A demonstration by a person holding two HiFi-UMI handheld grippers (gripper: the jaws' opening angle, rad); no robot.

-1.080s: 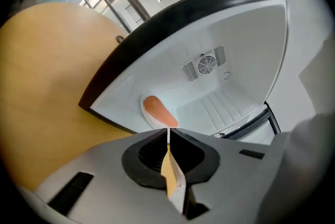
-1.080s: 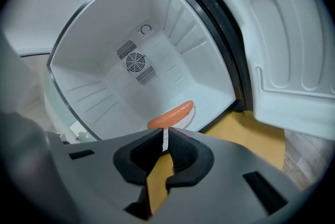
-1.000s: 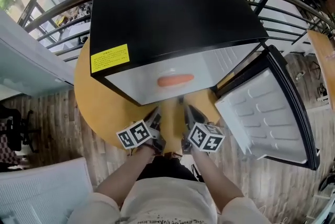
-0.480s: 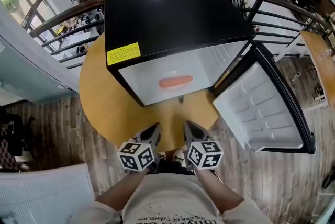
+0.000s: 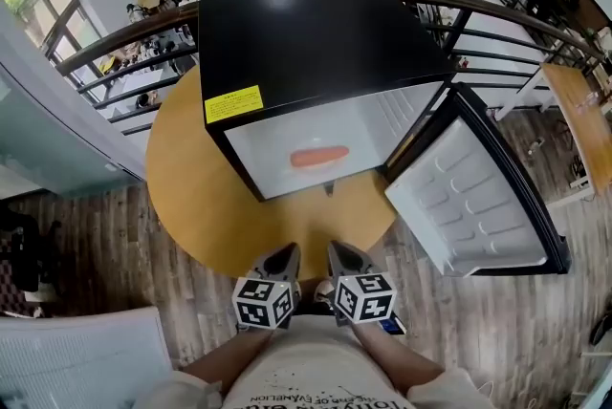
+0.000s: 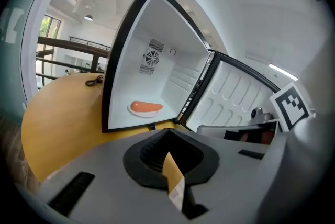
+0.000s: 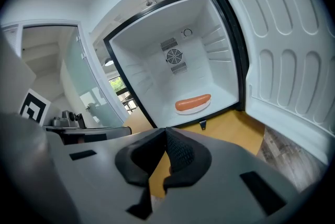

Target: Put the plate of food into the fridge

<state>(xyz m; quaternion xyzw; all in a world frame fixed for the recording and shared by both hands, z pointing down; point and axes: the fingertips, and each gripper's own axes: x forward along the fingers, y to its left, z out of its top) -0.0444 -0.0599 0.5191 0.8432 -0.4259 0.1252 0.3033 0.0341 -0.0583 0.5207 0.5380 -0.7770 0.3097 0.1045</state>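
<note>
One round worktop (image 5: 196, 197): yellow and bare at the front. It carries the fridge and lies between the person and the open compartment.
Fridge (image 5: 316, 34): a black cabinet with a white inside, standing on the worktop with its opening towards the person. A yellow label sits on the top near the front edge.
Fridge door (image 5: 469, 197): swung wide to the person's right, its ribbed white lining facing up and inward. It juts out past the worktop edge over the wooden floor (image 5: 105, 245).
Railing (image 5: 120, 15): curves behind the fridge, well apart from the work.
Left claw (image 6: 167, 136): pinched down to a thin slit with nothing in it, only worktop showing through. It hangs low by the person's body at the near worktop edge, well apart from the fridge.
Right claw (image 7: 165, 134): likewise nearly closed and empty, just beside the left one.
Plate of food (image 7: 192, 104): a small white plate with one orange sausage lying lengthways on it, resting on the fridge floor near the front opening.
Cable (image 6: 94, 80): a dark coil on the worktop to the left of the fridge, out of the way.
Progress: the placing looks done. By my judgement, only the open door may want shutting, and nothing blocks its swing.
</note>
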